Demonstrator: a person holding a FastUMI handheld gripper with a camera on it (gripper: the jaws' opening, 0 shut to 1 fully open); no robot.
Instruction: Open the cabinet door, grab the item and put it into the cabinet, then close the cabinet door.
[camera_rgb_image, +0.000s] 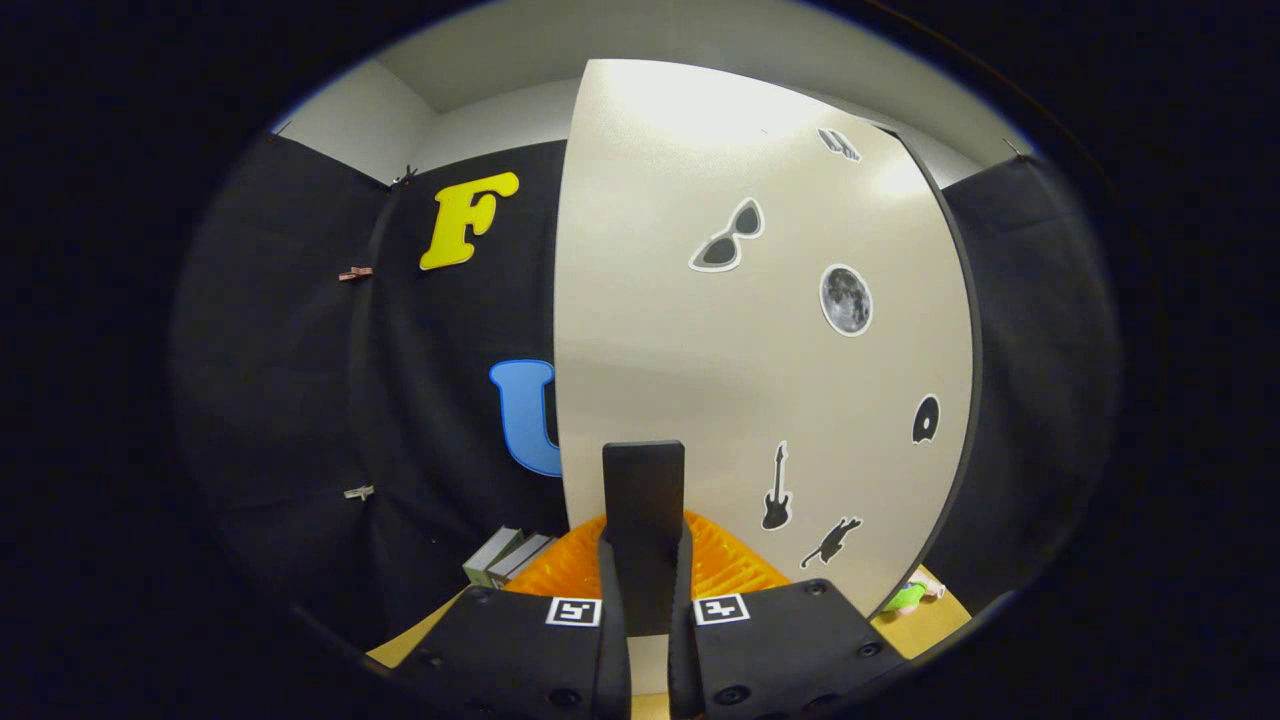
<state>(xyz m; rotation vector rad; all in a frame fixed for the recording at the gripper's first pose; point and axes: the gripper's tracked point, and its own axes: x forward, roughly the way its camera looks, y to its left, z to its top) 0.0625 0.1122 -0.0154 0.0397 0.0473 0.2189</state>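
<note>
The white cabinet door, dotted with small stickers, stands right in front of me and blocks my view of the cabinet's inside. Its black upright handle runs down between my fingers. My gripper is shut on that handle, with one finger pressing on each side of it. A small green toy lies on the wooden tabletop, beyond the door's lower right edge.
An orange ribbed object sits low behind the handle, just beyond my fingers. A couple of grey-green boxes stand to its left against the black cloth wall.
</note>
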